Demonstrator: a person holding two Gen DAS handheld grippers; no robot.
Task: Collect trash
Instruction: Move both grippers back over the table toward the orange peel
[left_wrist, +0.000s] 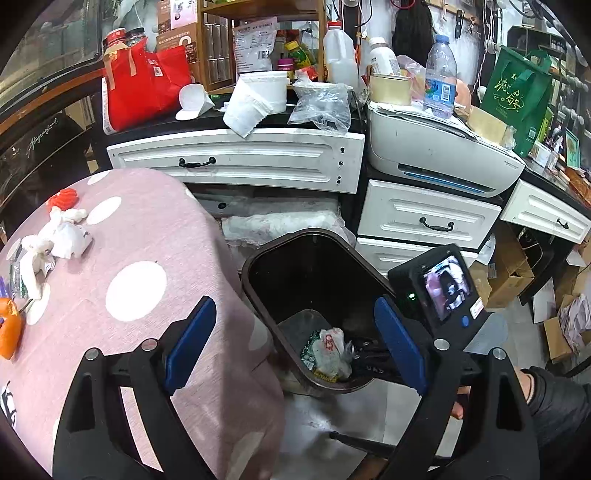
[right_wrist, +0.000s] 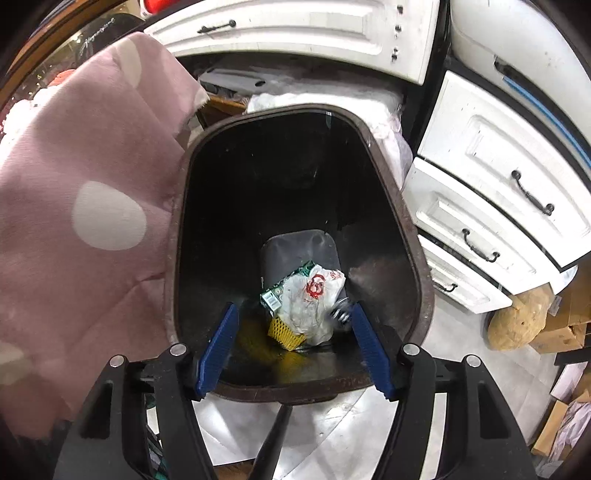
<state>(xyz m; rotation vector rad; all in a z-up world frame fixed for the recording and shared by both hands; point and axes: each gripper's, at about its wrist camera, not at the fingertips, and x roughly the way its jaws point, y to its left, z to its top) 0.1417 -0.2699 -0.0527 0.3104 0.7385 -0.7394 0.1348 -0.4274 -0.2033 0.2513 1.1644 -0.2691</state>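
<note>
A dark brown trash bin (left_wrist: 255, 258) stands on the floor beside the table; in the right wrist view I look straight down into the bin (right_wrist: 406, 221). At its bottom lie a white wrapper with red print (right_wrist: 314, 299), a green packet (right_wrist: 275, 295) and yellow foam netting (right_wrist: 284, 332). My left gripper (left_wrist: 295, 332) is open and empty above the table edge and bin. My right gripper (right_wrist: 291, 314) is open and empty over the bin's near rim; its body (left_wrist: 439, 288) shows in the left wrist view. Crumpled white tissues (left_wrist: 55, 236), a red piece (left_wrist: 62, 197) and orange peel (left_wrist: 9, 328) lie on the table.
The table has a pink cloth with white dots (left_wrist: 147, 229). White drawers (left_wrist: 236, 158), a printer (left_wrist: 443, 155), a red bag (left_wrist: 144, 85), bottles and a green bag (left_wrist: 517, 96) crowd the counter behind. Cardboard boxes (left_wrist: 509, 273) sit on the floor at right.
</note>
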